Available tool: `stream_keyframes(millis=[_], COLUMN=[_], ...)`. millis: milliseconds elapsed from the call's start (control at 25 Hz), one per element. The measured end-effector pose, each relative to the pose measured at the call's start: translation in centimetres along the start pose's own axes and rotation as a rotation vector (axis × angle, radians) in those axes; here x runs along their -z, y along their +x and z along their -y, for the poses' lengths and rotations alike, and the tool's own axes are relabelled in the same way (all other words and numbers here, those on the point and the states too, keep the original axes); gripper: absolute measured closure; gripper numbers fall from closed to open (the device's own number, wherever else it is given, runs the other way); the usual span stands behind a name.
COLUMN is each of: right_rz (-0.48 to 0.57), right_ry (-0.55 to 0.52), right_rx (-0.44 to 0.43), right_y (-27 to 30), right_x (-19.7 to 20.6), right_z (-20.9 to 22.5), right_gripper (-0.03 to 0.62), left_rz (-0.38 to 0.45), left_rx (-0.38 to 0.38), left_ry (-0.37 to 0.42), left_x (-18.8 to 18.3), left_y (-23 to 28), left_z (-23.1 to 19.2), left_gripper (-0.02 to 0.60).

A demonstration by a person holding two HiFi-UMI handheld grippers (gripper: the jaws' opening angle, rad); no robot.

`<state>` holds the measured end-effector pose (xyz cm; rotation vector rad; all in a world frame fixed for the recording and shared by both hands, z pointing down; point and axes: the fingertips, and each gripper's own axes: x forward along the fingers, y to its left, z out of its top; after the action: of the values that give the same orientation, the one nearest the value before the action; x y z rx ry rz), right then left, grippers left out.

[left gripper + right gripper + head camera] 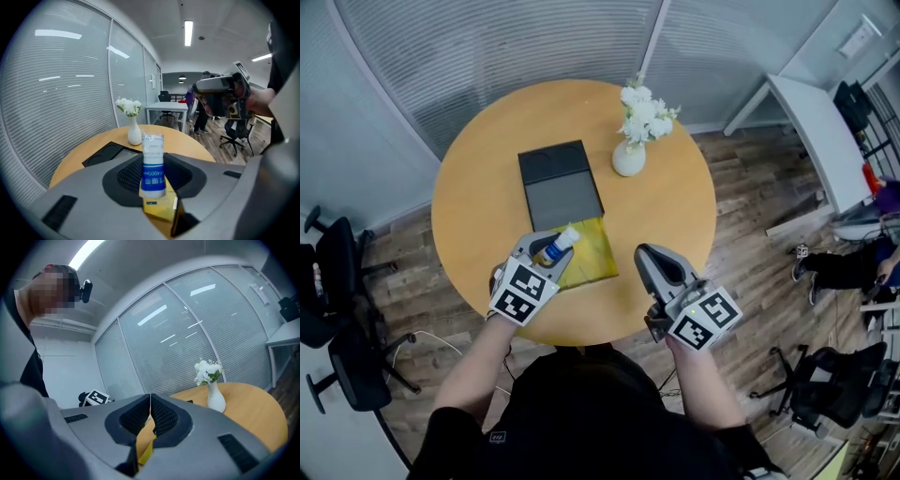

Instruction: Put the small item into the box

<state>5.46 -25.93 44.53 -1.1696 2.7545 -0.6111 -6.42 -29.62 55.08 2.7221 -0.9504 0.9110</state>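
One bottle (153, 165) in left gripper (550, 249) (clamped).

Right gripper (150, 401) jaws together, empty; flower vase (216, 398) on round table (253, 414) beyond.

Bright, even office light; ceiling strip (188, 33) glares; blinds (70, 93) reflect streaks; fisheye bending, dark vignette at edges.
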Motion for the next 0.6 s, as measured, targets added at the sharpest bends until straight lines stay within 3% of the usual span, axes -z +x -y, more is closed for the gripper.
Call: stream_keyframes(millis=[200, 600], right_rz=[-0.025, -0.103], right_ry=[0.055, 0.144], right_rx=[0.019, 0.012], right_y=[0.1, 1.0], right_x=[1.9, 7.0], right_z=[2.2, 4.2], right_gripper=[0.557, 0.557], left_rz=[-0.113, -0.26], left_rx=[0.059, 0.165], left_ry=[0.056, 0.123], left_x=[2.5, 7.6], left_y=[3.5, 9.5], left_z=[-0.1, 1.7], left_gripper=[0.443, 0.442])
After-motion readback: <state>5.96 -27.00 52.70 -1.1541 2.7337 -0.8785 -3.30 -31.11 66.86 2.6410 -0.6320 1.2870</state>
